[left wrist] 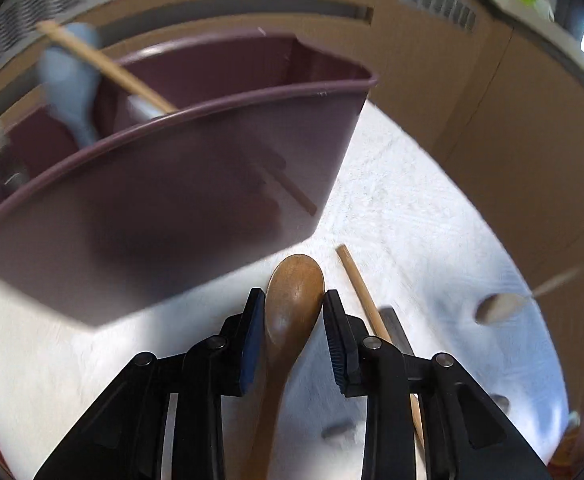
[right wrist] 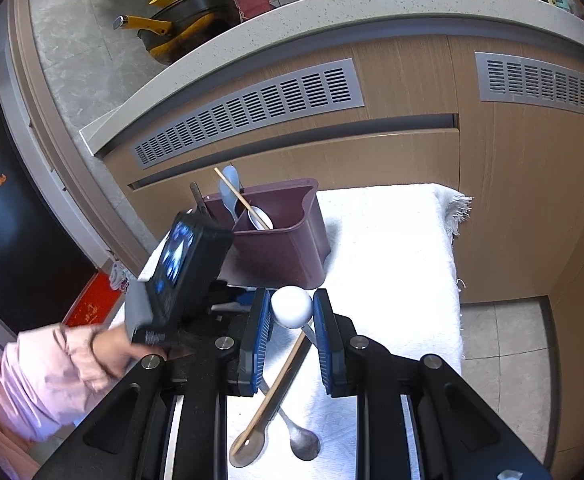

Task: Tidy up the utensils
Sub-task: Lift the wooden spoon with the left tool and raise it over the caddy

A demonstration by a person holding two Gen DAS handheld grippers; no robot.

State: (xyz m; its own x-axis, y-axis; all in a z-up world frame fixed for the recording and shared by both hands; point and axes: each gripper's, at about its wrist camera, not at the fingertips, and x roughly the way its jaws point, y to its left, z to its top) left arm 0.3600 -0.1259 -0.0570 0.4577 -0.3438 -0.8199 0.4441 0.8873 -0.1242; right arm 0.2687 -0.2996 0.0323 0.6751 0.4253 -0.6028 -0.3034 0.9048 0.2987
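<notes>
My left gripper (left wrist: 292, 294) is shut on the bowl of a brown wooden spoon (left wrist: 292, 304), whose handle runs back under the fingers. Just ahead and to its left stands the maroon utensil holder (left wrist: 172, 200), with a light blue spoon (left wrist: 68, 80) and a chopstick (left wrist: 104, 64) sticking out of it. My right gripper (right wrist: 290, 291) is shut on a white spoon (right wrist: 292, 306), a little in front of the same holder (right wrist: 288, 248). That white spoon (left wrist: 499, 308) shows blurred at the right of the left wrist view.
A white towel (right wrist: 391, 260) covers the table. On it lie a chopstick (left wrist: 355, 280), a long wooden spoon (right wrist: 252, 440) and a metal spoon (right wrist: 303, 444). A hand in a pink sleeve (right wrist: 52, 372) is at the left. Brown cabinets (right wrist: 371, 152) stand behind.
</notes>
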